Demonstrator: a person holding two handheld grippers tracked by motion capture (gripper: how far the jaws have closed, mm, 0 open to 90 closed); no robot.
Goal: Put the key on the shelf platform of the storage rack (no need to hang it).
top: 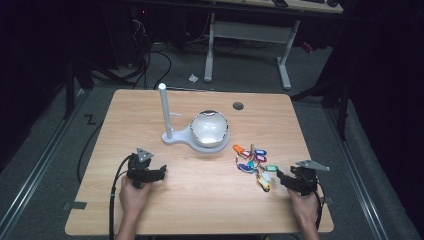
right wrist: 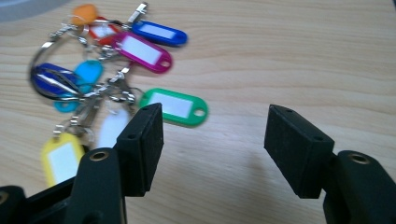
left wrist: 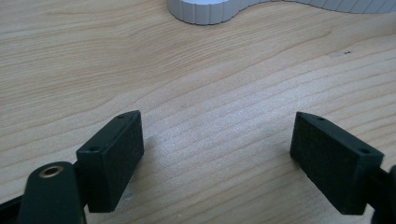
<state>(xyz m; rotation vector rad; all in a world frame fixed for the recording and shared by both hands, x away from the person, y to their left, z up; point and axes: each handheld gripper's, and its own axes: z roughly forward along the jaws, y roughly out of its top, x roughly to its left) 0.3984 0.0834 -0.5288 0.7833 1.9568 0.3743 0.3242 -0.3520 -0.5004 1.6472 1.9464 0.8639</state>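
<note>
bunch of coloured plastic key tags on metal rings [right wrist: 116, 79] lying just left of right gripper [right wrist: 212, 140], jaws standing wide, gripping nothing.

The table [top: 200, 200] is surfaced in pale wood with a fine visible grain and a smooth, faintly satin finish. The key tags [right wrist: 173, 106] are moulded in glossy coloured plastic, each set with a white paper-like label, and are joined by shiny metal rings and clips [right wrist: 114, 88]. The white stand [top: 172, 136] is made of matt plastic, its base edge finely ribbed in the left tool's view, and a glossy, reflective bowl [top: 210, 128] is carried on it. The left tool [left wrist: 217, 154] and right tool [right wrist: 215, 149] are built of matt black plastic, their pads [right wrist: 148, 144] dull and slightly textured.
</note>
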